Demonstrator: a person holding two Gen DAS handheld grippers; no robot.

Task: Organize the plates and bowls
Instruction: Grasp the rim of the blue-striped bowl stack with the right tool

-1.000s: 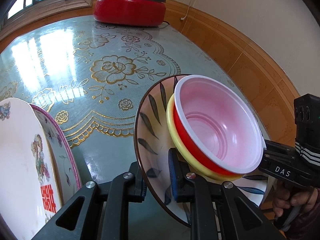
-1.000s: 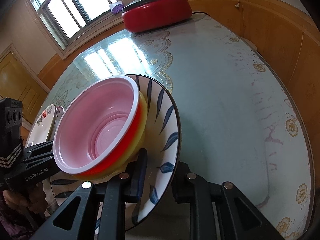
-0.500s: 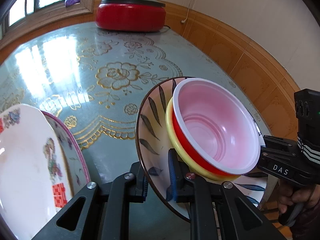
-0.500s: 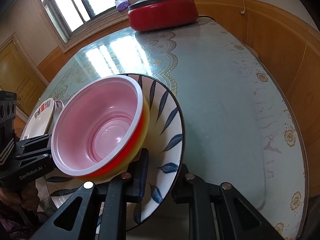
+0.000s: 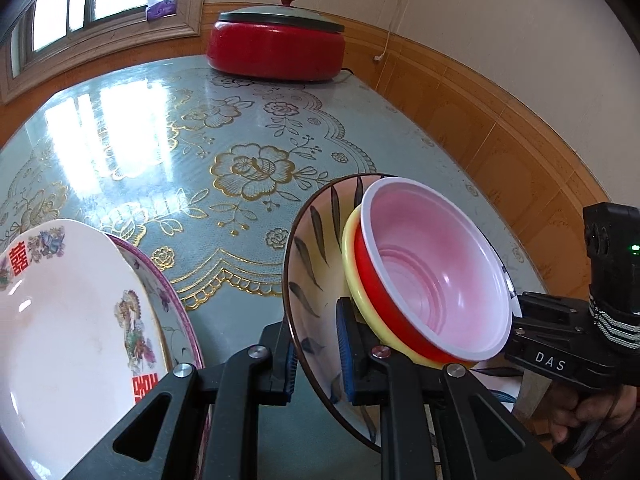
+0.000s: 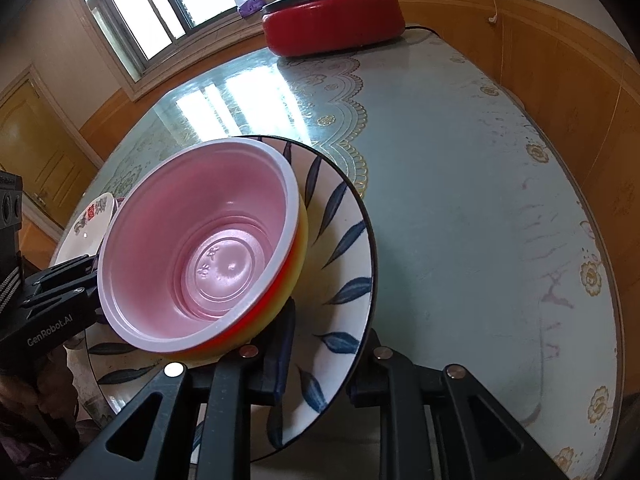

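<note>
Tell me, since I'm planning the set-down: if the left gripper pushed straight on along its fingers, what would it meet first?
The left gripper is already shut on the leaf-pattern plate, so the plate's rim is between its fingers. Beyond that, it points down at the teal tablecloth, which looks bare there, though depth is hard to judge.

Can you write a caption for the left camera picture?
Two tools carry a leaf plate with stacked bowls.

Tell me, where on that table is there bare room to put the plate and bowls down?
The wide middle of the floral green table, between the red lidded cooker and the leaf-patterned plate, is bare. The near left, by the stacked white plates, is crowded.
</note>
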